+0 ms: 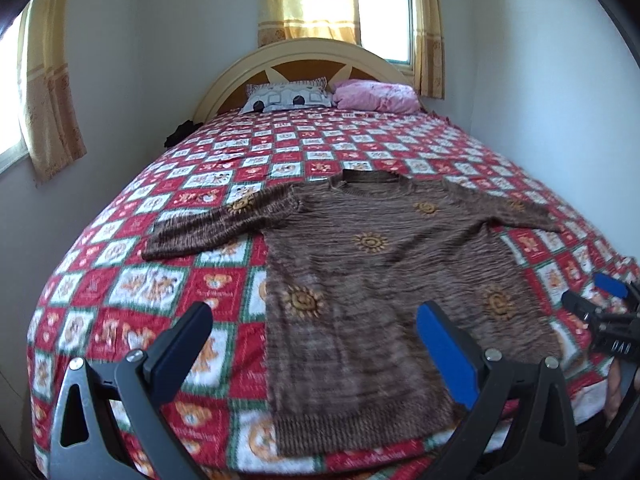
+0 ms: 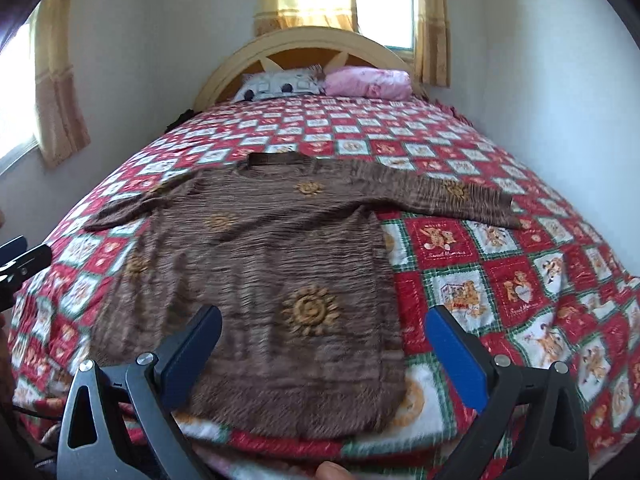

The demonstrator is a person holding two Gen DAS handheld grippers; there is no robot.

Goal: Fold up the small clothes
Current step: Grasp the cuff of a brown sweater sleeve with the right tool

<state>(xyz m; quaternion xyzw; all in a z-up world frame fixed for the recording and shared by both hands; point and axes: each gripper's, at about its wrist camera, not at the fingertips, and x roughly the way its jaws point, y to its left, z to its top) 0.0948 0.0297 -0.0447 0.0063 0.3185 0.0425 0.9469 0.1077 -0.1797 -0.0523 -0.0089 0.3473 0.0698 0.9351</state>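
Left wrist view has the left tool [image 1: 314,330] spread wide and empty above the hem of a brown knit sweater [image 1: 372,264] lying flat on the checked bedspread [image 1: 132,280]; its loose, ribbed, sun-patterned knit would likely stretch or drag off square if only one layer gets pinched. Right wrist view shows the right tool [image 2: 324,334] likewise released over the lower right hem, and, though blurred there, the soft quilted cover could bunch up into the grasp.

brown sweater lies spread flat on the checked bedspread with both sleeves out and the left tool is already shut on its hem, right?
Not quite: the left tool is open and holds nothing, as the left wrist view shows. The brown sweater does lie flat on the checked bedspread, sleeves out.
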